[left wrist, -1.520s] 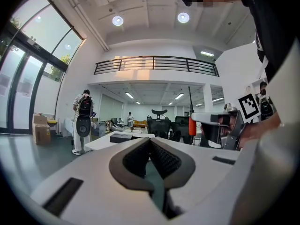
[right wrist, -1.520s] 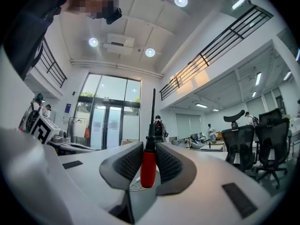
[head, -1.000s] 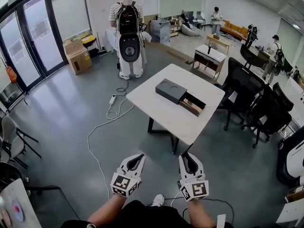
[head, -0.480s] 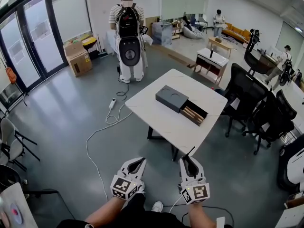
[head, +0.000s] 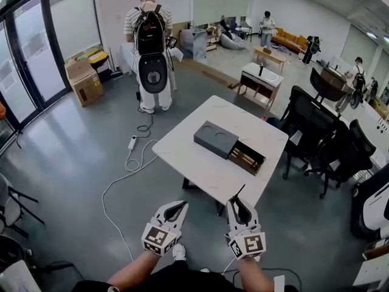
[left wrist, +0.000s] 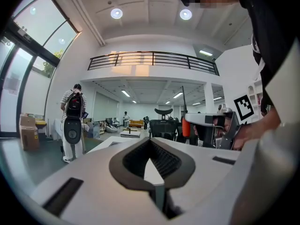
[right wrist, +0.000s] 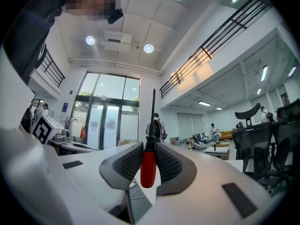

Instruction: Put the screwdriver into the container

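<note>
Red at the handle, the screwdriver (right wrist: 148,165) is pinched between the pads of the right gripper (right wrist: 149,146), and its dark shaft reaches out past the jaw tips. Just beside it the left gripper (left wrist: 151,142) is held; its jaws are pressed together at the tips and nothing is carried between them. Grey floor (head: 73,157) is seen below both. Ahead of the jaws stands a white table (head: 200,175), its near corner close beyond the right jaws. Farther ahead on it lies the dark grey container (head: 216,140), well apart from the screwdriver. Its drawer (head: 246,160) is pulled out to the right, with brown things inside that are too small to tell. A white cable (head: 130,163) is trailed over the floor, ahead and left of the left jaws. Well beyond the table a person (head: 150,41) is seen, back turned. Black chairs (head: 316,123) are ranged far right of the right jaws.
</note>
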`<state>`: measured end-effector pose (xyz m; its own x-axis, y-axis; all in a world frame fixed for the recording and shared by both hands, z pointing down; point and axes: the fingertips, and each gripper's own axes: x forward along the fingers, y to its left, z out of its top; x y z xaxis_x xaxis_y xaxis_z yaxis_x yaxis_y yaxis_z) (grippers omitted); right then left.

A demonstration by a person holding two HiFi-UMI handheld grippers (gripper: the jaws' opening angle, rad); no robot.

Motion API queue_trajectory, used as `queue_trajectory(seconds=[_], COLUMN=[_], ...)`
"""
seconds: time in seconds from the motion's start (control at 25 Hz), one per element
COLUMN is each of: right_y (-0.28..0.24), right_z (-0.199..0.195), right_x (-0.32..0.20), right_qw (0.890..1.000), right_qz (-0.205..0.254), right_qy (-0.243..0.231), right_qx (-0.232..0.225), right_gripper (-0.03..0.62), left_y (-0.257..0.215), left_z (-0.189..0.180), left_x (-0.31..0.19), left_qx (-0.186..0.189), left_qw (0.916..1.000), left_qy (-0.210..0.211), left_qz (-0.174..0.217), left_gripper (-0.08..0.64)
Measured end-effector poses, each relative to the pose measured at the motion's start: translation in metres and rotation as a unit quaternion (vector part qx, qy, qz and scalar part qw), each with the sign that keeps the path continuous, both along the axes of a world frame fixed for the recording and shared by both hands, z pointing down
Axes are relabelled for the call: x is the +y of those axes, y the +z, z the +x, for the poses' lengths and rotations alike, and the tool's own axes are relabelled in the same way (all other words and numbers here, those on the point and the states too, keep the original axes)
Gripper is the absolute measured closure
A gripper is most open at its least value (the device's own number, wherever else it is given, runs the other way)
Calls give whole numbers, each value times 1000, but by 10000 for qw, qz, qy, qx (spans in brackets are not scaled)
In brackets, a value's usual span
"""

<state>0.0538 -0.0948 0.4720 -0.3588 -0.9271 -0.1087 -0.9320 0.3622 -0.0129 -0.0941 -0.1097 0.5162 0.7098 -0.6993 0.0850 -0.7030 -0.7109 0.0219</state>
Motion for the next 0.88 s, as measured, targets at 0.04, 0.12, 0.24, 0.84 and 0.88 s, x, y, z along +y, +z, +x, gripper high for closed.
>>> queue_trajectory(seconds=[0.04, 0.12, 0.24, 0.84, 0.88], right_y=[-2, -4, -4, 9, 10], right_z=[-3, -8, -15, 15, 21], right_x=[-8, -23, -41, -88, -93], right_qw=[10000, 9999, 9995, 9964, 9962], right_qz=[13, 21, 9, -103, -104], right_qy=[36, 122, 286, 830, 853], right_qx=[-28, -80, -129, -115, -118], right_gripper=[492, 491, 492, 491, 491], left_y=[-2, -2, -1, -1, 0], left_z=[-3, -10, -18, 9, 15], left_x=[-9, -27, -46, -113, -119], left_qx=[-7, -28, 26, 142, 123], left_qw=[10000, 10000, 9999, 9982, 9981], left_qy=[22, 46, 120, 587, 608], left_qz=[28, 50, -23, 13, 28], left_gripper=[554, 554, 554, 554, 554])
